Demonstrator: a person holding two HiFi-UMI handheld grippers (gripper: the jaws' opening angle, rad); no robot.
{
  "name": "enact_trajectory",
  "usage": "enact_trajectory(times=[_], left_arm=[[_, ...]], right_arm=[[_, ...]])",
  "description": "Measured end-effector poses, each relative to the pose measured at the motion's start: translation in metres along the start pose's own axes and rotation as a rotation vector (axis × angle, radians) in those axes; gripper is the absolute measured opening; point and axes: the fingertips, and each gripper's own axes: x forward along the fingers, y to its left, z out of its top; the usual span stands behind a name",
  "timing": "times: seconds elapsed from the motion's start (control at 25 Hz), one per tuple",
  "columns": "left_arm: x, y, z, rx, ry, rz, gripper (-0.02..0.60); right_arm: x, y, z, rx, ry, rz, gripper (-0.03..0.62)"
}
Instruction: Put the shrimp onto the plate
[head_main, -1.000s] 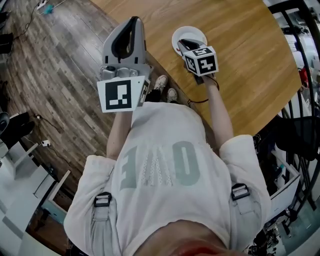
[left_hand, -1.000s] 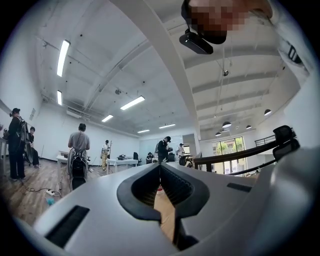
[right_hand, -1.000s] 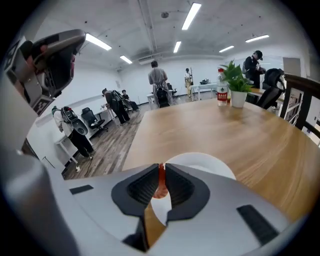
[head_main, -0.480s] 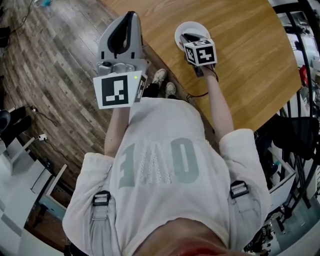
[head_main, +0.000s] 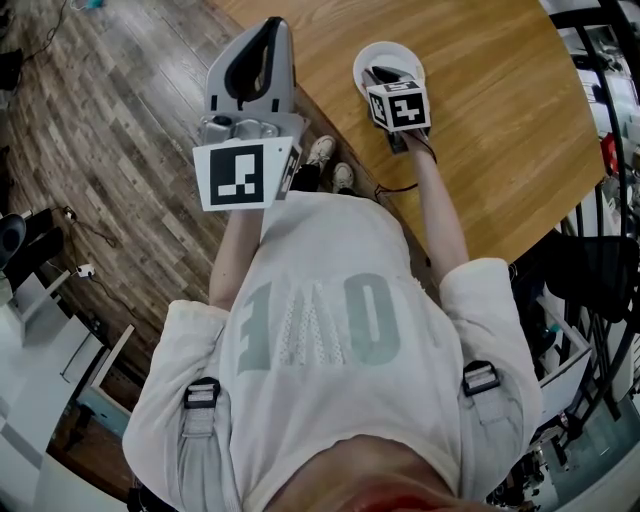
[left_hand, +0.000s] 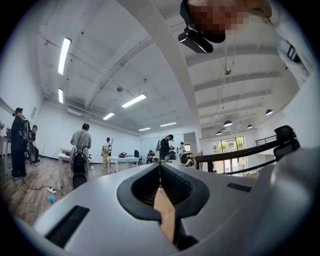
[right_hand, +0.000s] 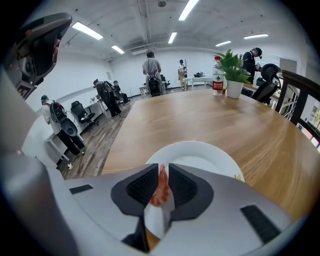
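An orange shrimp (right_hand: 161, 189) is pinched upright between the jaws of my right gripper (right_hand: 161, 169), which is shut on it. Just beyond and below the jaw tips lies the round white plate (right_hand: 205, 154). In the head view my right gripper (head_main: 378, 74) hovers over the near part of the plate (head_main: 402, 51), close to the edge of the wooden table (head_main: 490, 130). My left gripper (head_main: 270, 28) is held off the table's left side, over the floor. Its jaws are shut with nothing in them, and in its own view the left gripper (left_hand: 160, 167) points out into the room.
A potted plant (right_hand: 233, 75) and a water bottle (right_hand: 217, 70) stand at the table's far end. Wood floor (head_main: 120, 130) lies left of the table, and a black railing (head_main: 600, 250) runs along the right. Several people stand at desks far back in the room.
My left gripper has drifted slightly up and to the right. The right gripper has edged a little further over the plate, still holding the shrimp.
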Motion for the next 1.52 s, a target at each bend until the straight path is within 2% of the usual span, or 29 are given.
enact_trajectory(times=[0.16,0.32,0.48,0.64,0.72,0.84,0.96,1.12,1.28,1.52], left_arm=[[0.001,-0.003,0.002,0.008,0.0,-0.002,0.011],[0.002,0.002,0.01,0.016,-0.011,0.004,0.011],[0.003,-0.007,0.022,0.017,-0.055,-0.038,0.011],[0.002,-0.018,0.036,0.031,-0.083,-0.068,0.011],[0.0,-0.024,0.045,0.039,-0.103,-0.086,0.011],[-0.002,-0.032,0.054,0.05,-0.13,-0.115,0.011],[-0.001,-0.037,0.058,0.05,-0.138,-0.127,0.011],[0.0,-0.05,0.064,0.051,-0.135,-0.162,0.011],[-0.003,-0.066,0.075,0.081,-0.158,-0.189,0.011],[-0.006,-0.088,0.071,0.098,-0.165,-0.256,0.011]], right_arm=[[-0.008,0.004,0.005,-0.036,-0.002,0.006,0.054],[-0.032,0.01,0.045,-0.056,-0.104,-0.024,0.054],[-0.086,0.007,0.106,-0.015,-0.315,-0.105,0.054],[-0.165,0.018,0.163,0.014,-0.619,-0.128,0.042],[-0.202,0.025,0.179,0.007,-0.735,-0.154,0.029],[-0.242,0.037,0.189,-0.025,-0.833,-0.178,0.021],[-0.27,0.049,0.188,-0.083,-0.905,-0.211,0.02],[-0.296,0.063,0.179,-0.18,-0.949,-0.292,0.02],[-0.318,0.073,0.174,-0.17,-0.995,-0.331,0.018],[-0.32,0.076,0.167,-0.161,-0.982,-0.341,0.018]])
